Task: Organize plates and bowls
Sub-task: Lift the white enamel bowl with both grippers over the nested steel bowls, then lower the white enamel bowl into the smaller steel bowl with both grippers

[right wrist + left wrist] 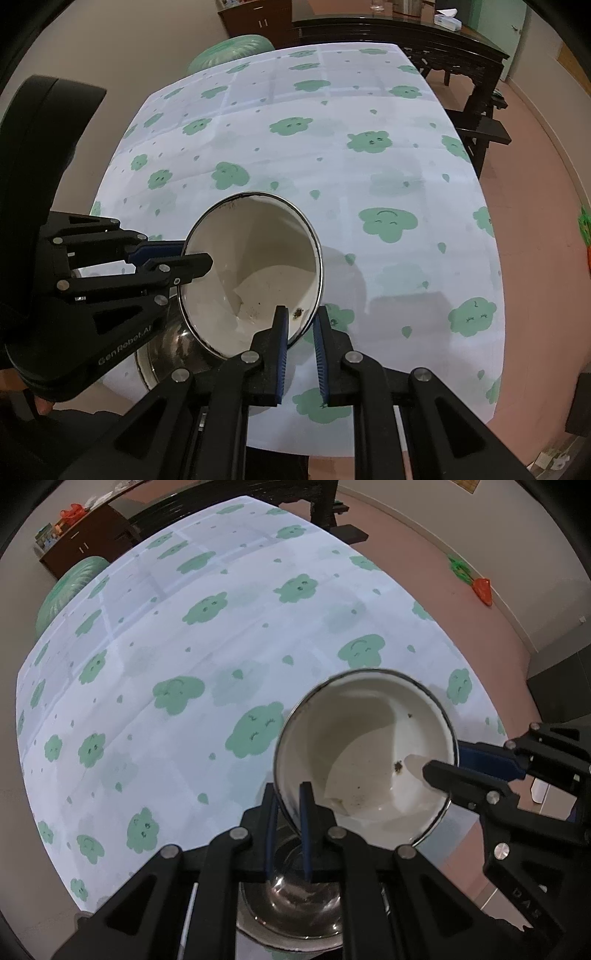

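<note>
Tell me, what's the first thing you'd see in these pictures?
A white bowl, held up over the table by two black grippers, the left gripper and the right gripper, each pinching its rim. Under it sits a shiny metal bowl. All around spreads a tablecloth with smiling green clouds.

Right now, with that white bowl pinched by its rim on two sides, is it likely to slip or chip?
The white bowl looks stiff, probably enamelled metal with a thin dark rim. Its glossy surface may be slippery, which might explain a left hand-held gripper and a right hand-held gripper each clamping the rim. Dark specks inside could be chipped enamel or dirt, so knocks may mark it.
</note>
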{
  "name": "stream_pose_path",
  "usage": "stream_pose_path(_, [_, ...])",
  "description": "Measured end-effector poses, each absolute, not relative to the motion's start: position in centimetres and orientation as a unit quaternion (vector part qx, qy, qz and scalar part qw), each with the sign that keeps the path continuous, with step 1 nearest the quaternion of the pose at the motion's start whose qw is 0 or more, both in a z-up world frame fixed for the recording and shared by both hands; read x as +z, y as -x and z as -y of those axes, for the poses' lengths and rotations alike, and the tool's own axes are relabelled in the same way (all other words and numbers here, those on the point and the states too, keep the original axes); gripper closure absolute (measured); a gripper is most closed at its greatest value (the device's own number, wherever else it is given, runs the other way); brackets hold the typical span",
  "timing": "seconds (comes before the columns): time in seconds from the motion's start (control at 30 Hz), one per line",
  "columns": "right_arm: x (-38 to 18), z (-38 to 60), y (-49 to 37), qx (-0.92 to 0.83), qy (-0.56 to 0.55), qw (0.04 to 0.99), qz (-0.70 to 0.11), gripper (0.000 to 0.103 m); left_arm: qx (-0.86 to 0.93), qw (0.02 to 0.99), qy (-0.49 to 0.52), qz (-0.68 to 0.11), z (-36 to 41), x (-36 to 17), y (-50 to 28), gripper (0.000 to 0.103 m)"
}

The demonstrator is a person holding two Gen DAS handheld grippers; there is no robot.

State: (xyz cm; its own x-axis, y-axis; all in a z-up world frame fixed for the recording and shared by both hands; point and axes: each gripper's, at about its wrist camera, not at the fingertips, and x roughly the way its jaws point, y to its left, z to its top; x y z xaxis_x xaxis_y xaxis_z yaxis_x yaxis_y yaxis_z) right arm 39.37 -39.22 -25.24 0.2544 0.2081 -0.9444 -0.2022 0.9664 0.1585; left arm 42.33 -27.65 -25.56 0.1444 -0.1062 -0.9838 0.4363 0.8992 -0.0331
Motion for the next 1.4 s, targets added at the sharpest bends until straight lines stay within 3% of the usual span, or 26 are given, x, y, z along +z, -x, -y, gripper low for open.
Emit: stream_pose_path(1.4, [-27.2, 33.0, -32.5, 0.163, 0.019, 0.757, -0.632, 0.087, -0.169, 0.723, -0.132, -0.656, 21.9, -27.5, -34.5, 0.095])
